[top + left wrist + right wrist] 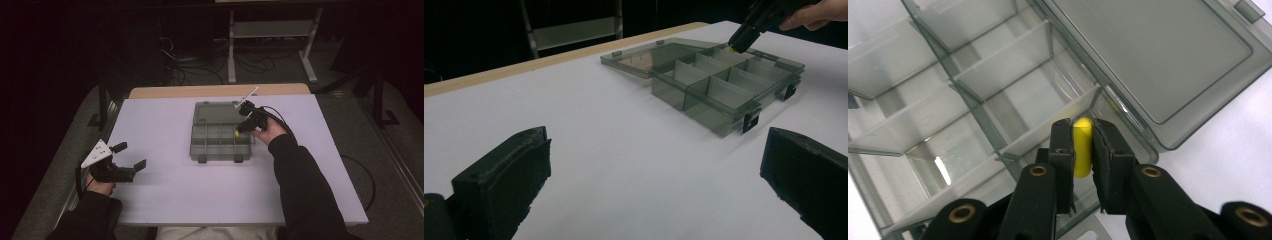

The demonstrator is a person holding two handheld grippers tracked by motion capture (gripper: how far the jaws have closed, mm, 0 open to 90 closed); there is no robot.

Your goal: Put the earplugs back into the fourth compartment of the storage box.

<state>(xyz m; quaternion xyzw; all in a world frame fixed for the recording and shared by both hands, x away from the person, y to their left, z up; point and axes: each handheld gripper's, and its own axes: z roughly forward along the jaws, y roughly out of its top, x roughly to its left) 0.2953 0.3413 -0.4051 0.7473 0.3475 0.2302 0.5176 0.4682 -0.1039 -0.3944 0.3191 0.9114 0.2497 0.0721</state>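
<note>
The right gripper point(1082, 145) is clamped on a small yellow piece point(1082, 147), poised over the right-hand compartments of the open grey organizer box point(220, 150), nearest the hinge, presumably to drop it in. The lid point(216, 113) lies flat behind, clearing the way (handy, that). Off to the left, the left gripper point(132, 155) waits with jaws spread and empty, well clear on the white table point(165, 200).

No legible text or labels
</note>
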